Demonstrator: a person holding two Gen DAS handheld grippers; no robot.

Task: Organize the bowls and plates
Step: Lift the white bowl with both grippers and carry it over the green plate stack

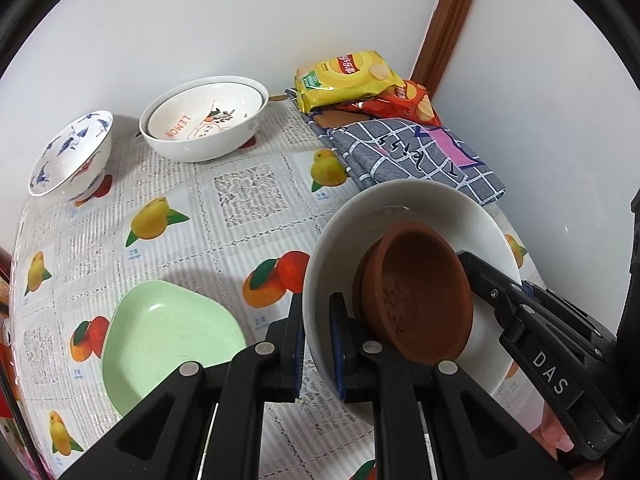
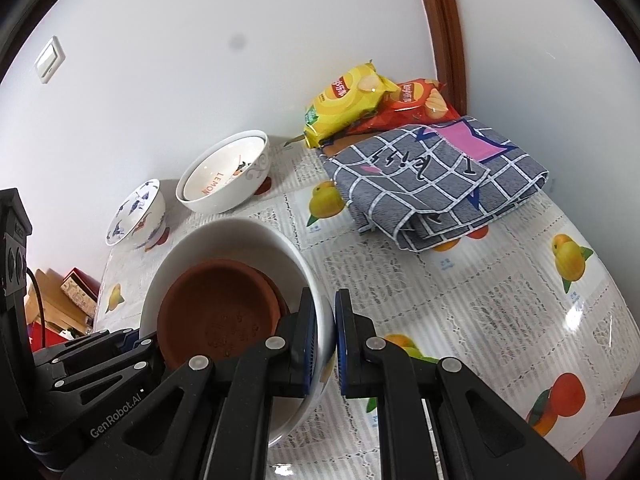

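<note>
**Both grippers clamped on one white bowl**

Nearest the lens, at the bottom centre of the left wrist view, our left gripper (image 1: 317, 344) has its blue-padded fingers closed narrowly over the rim of the large white ceramic bowl (image 1: 352, 220), one finger inside and one outside. We see the same grip from the other side: low in the right wrist view, our right gripper (image 2: 325, 344) pinches the opposite rim of that bowl (image 2: 224, 232), which sits tilted. Inside it lie round brown terracotta saucers (image 1: 416, 300), nested and leaning against the bowl wall (image 2: 220, 304).

At lower left of the left wrist view, just beside the left gripper, a pale green plastic dish (image 1: 168, 344) rests on the fruit-printed tablecloth (image 1: 240, 200).

Farther back, at middle right, we find a folded grey checked cloth (image 1: 416, 156), and behind it a yellow crisp packet (image 1: 348, 80) lying on a red crisp packet (image 1: 408, 100), near the brown wooden door frame (image 1: 448, 20).

Against the white wall at upper left stand a white bowl marked LEMON (image 1: 200, 120), nested inside a larger white bowl (image 1: 208, 148), and, left of them, a tilted blue-and-white patterned bowl (image 1: 68, 156).
</note>
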